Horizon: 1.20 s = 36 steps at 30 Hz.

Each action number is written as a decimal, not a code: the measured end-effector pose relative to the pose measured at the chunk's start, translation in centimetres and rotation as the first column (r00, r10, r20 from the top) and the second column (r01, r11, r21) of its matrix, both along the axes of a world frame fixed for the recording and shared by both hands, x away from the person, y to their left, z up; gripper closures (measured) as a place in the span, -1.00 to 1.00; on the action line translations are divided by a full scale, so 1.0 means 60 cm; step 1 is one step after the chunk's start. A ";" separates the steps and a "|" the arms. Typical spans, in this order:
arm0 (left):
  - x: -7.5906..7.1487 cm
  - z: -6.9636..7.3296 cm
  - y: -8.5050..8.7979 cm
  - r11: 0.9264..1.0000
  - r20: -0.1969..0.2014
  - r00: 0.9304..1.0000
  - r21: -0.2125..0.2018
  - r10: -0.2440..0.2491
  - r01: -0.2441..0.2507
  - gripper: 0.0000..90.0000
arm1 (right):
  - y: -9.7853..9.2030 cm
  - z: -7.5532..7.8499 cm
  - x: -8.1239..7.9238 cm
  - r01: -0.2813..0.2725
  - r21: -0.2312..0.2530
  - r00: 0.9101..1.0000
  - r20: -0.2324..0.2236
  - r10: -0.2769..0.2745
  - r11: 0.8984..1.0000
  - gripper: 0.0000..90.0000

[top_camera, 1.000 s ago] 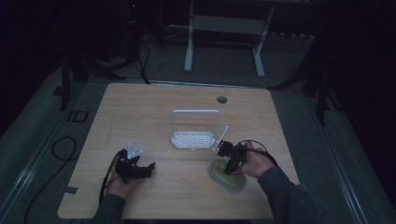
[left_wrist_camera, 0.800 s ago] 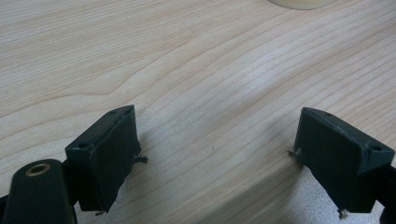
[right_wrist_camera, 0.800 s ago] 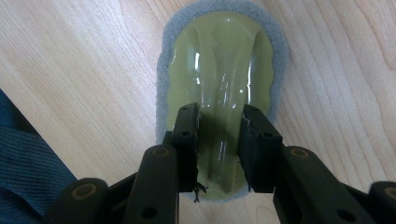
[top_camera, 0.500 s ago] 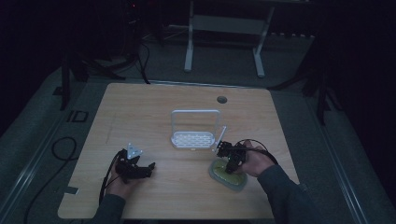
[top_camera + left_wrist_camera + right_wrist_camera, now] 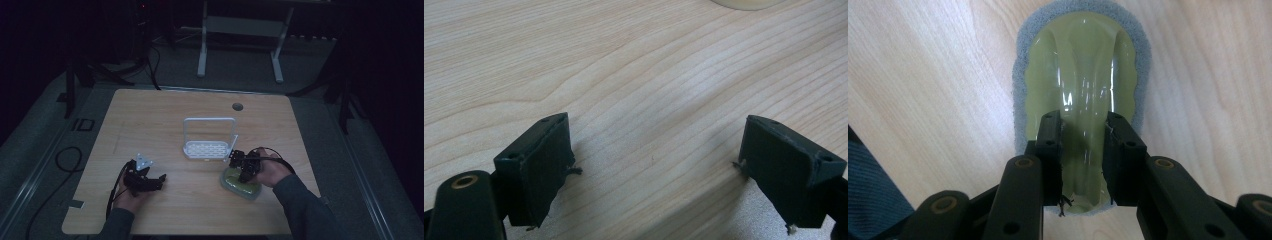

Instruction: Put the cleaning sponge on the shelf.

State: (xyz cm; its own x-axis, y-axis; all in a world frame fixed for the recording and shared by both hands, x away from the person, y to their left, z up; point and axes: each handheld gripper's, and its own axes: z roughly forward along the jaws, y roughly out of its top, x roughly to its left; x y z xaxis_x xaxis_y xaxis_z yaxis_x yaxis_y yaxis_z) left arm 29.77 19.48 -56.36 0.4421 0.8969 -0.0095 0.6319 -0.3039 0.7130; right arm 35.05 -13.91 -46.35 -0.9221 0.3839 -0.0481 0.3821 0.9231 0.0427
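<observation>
A scrubber with a glossy pale-green handle on a grey sponge pad (image 5: 1083, 65) lies flat on the wooden table (image 5: 165, 120), at its front right (image 5: 240, 186). My right gripper (image 5: 1083, 120) comes down on it from above (image 5: 244, 174). Its jaws have just been closing and now press on either side of the handle's raised middle ridge. My left gripper (image 5: 158, 180) rests low over the front left of the table. Its jaws stand wide apart (image 5: 659, 145) with only bare wood between them.
A white plastic rack with a tall hoop handle (image 5: 209, 145) stands at the table's middle, just behind and left of the scrubber. A round cable hole (image 5: 237, 106) sits near the far edge. White stand legs (image 5: 240, 40) are on the dark floor beyond.
</observation>
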 end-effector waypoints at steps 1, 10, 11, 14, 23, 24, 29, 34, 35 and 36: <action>0.000 0.000 0.000 1.000 0.000 1.000 0.000 0.000 0.000 -0.69 | 0.001 0.001 0.001 -0.014 0.001 1.000 0.011 0.014 1.000 0.60; 0.000 0.000 0.000 1.000 0.000 1.000 0.000 0.000 0.000 -0.69 | 0.015 0.007 0.004 -0.078 -0.004 0.995 0.055 0.078 0.997 0.60; 0.000 0.000 0.000 1.000 0.000 1.000 0.000 0.000 0.000 -0.69 | 0.017 0.007 0.004 -0.091 -0.003 0.994 0.067 0.091 0.996 0.60; 0.000 0.000 0.000 1.000 0.000 1.000 0.001 0.000 0.000 -0.69 | 0.019 0.009 0.005 -0.093 0.000 0.992 0.081 0.093 0.996 0.60; 0.000 0.000 0.000 1.000 0.001 1.000 0.001 0.000 0.000 -0.69 | 0.027 0.017 0.008 -0.124 0.022 0.986 0.112 0.121 0.992 0.60; 0.000 0.000 0.000 1.000 0.001 1.000 0.001 0.000 0.000 -0.69 | 0.028 0.018 0.009 -0.127 0.024 0.986 0.114 0.123 0.992 0.60; 0.000 0.000 0.000 1.000 0.000 1.000 0.001 0.000 0.000 -0.69 | 0.034 0.022 0.014 -0.139 0.028 0.982 0.131 0.134 0.990 0.60; 0.000 0.000 0.000 1.000 0.001 1.000 0.000 0.000 0.000 -0.69 | 0.043 0.026 0.016 -0.164 0.029 0.975 0.155 0.158 0.986 0.60; 0.000 0.000 0.000 1.000 0.001 1.000 0.001 0.000 0.000 -0.69 | 0.043 0.026 0.016 -0.164 0.029 0.975 0.155 0.158 0.986 0.60; 0.000 0.000 0.000 1.000 0.001 1.000 0.000 0.000 0.000 -0.69 | 0.044 0.027 0.016 -0.171 0.031 0.973 0.162 0.164 0.985 0.60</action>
